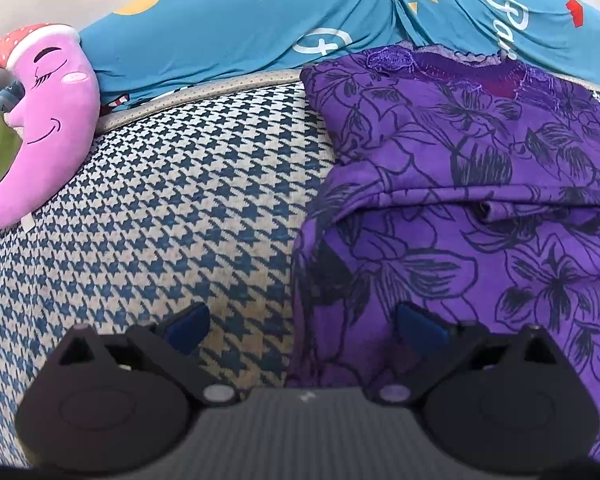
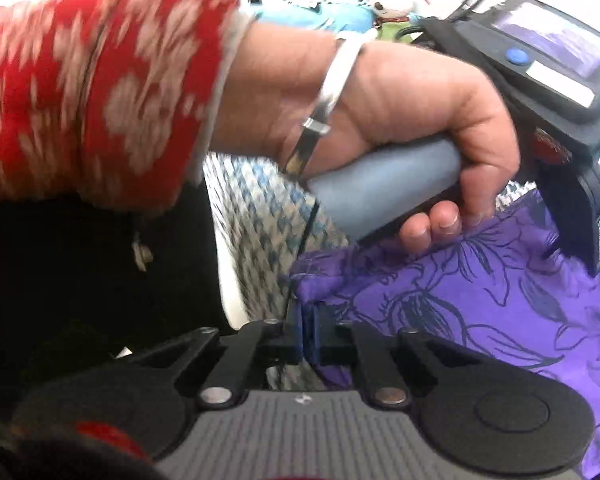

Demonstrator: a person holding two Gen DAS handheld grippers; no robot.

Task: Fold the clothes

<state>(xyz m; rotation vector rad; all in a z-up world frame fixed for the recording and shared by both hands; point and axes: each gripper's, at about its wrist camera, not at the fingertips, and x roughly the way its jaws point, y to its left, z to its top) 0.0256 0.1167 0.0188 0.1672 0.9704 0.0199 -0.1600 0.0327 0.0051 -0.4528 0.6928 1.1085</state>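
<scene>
Your right hand-held gripper [image 2: 305, 330] has its blue pads pressed together on a bunched edge of the purple floral garment [image 2: 480, 300]. The cloth rises in a small peak just ahead of the pads and spreads away from there forward and to the right. That pinch is what the coming move turns on: from it the garment runs away to the right and ahead, while the houndstooth cover [image 2: 256, 216] shows bare to the front-left.

Your left hand-held gripper [image 1: 302, 326] is spread wide and holds nothing. The garment's near side edge [image 1: 300, 280] runs up between its two pads. The right pad is over purple cloth and the left pad over the houndstooth cover [image 1: 160, 200]. Whether either pad touches the surface I cannot tell.

From the left hand-held gripper the purple floral garment [image 1: 480, 200] lies ahead and to the right. Its long axis runs straight away from you toward the lace neckline [image 1: 448, 62] at the far end. A crosswise ridge [image 1: 480, 200] sits about midway along it, which would fit a fold already laid or merely a rumple.

In the right wrist view, your left hand [image 2: 400, 120] is above the cloth, beyond the right pinch.
</scene>
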